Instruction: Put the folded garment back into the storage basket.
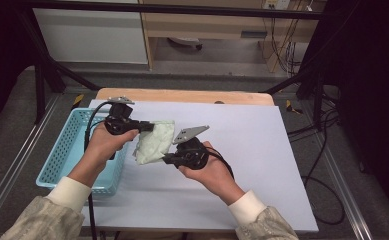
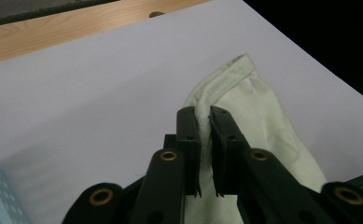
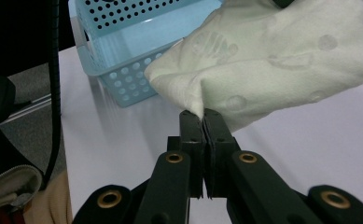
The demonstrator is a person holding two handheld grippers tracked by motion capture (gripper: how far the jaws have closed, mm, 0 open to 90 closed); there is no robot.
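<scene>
A pale green cloth (image 1: 154, 141) with faint dots hangs folded above the white table top (image 1: 242, 150), held between both grippers. My left gripper (image 1: 147, 127) is shut on the cloth's hemmed upper edge (image 2: 206, 122). My right gripper (image 1: 167, 160) is shut on a lower fold of the cloth (image 3: 201, 112). In the left gripper view the cloth (image 2: 258, 121) drapes away to the right of the jaws. In the right gripper view the cloth (image 3: 282, 60) spreads above and to the right of the jaws.
A light blue perforated basket (image 1: 62, 150) stands at the table's left edge, just left of the cloth; the same basket (image 3: 123, 46) appears beyond the right gripper's jaws. Black frame legs and cables surround the table. Bare wood (image 1: 182, 95) edges the far side.
</scene>
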